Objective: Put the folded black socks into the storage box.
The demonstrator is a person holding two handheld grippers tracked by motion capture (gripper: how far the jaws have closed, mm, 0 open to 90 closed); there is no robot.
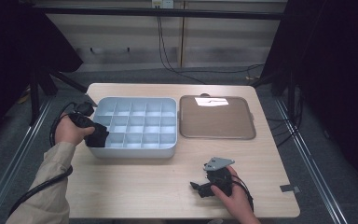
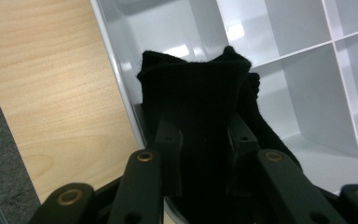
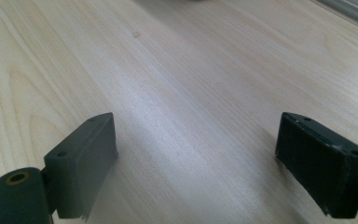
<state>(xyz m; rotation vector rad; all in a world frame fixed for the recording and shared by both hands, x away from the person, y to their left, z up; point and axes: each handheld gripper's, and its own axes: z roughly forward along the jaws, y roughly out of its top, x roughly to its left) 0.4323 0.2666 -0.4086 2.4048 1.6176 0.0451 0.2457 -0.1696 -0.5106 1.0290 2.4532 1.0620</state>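
A black folded cloth (image 2: 196, 93), perhaps a sock, is clamped between the jaws of my left gripper (image 2: 205, 135). It hangs over the near left corner compartment of a pale grey divided box (image 2: 303, 70). In the high view the left gripper (image 1: 93, 132) and the cloth (image 1: 100, 137) sit at the left end of the box (image 1: 135, 150). My right gripper (image 1: 196, 186) rests low over the table near its front edge. In the right gripper view that gripper (image 3: 196, 154) stands open, with bare wood between its pads (image 3: 86, 158).
A brown flat tray (image 1: 216, 121) lies right of the box, with a white slip of paper (image 1: 211, 101) at its far edge. The other compartments of the box look empty. Wooden tabletop (image 1: 144, 182) stretches between the box and the front edge.
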